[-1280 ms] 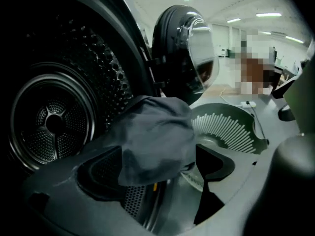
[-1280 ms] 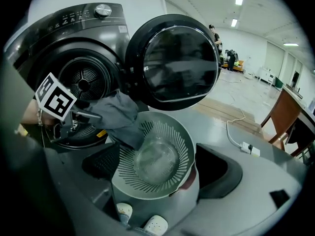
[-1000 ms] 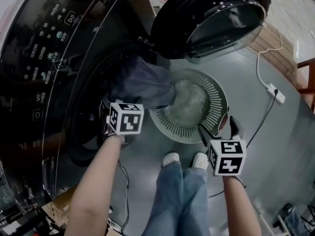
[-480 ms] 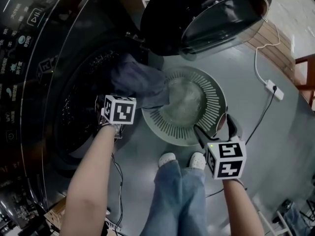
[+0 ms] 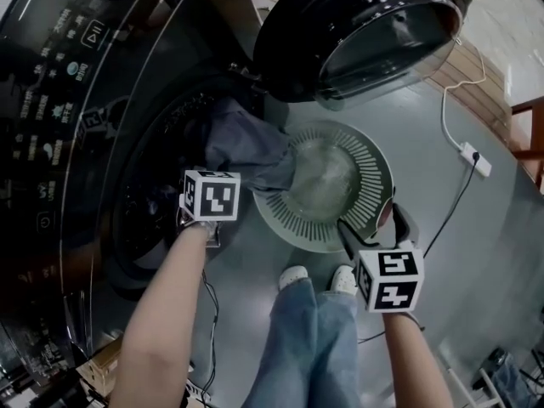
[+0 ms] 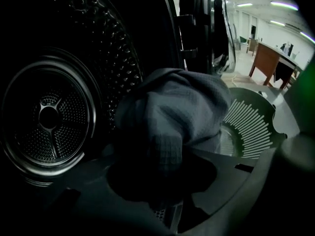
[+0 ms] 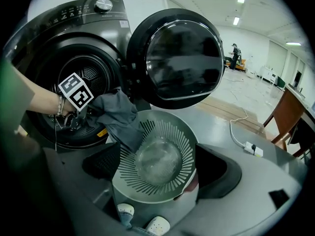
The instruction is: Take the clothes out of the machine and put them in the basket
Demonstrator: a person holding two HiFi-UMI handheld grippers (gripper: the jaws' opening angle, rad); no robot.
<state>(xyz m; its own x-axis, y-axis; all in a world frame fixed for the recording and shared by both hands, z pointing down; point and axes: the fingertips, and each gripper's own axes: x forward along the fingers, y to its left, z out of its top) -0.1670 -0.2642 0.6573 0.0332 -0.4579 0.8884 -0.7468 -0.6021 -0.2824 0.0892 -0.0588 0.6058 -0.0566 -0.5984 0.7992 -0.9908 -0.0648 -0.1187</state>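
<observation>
Grey flooring (image 5: 476, 253) is carrying a dark front-loading washing machine (image 5: 76, 126), whose round door (image 5: 365, 32) is standing swung open above a round slatted basket (image 5: 370, 172). The basket is sitting on the floor just beside the machine's opening. A grey garment (image 5: 251, 147) is hanging out of the perforated drum (image 6: 49, 117), with its lower end draping over the basket's near-machine rim and touching the slats. The left tool (image 6: 166, 181) is reaching into the drum opening and pointing steeply down. Its jaws have just been closing, and they are now pinching a fold of the garment between them. The right tool (image 5: 374, 226) is hovering over the basket's rim on the person's side. Its jaws are standing wide apart and are gripping nothing. The person's white shoes (image 5: 296, 274) are standing just beside the basket.
</observation>
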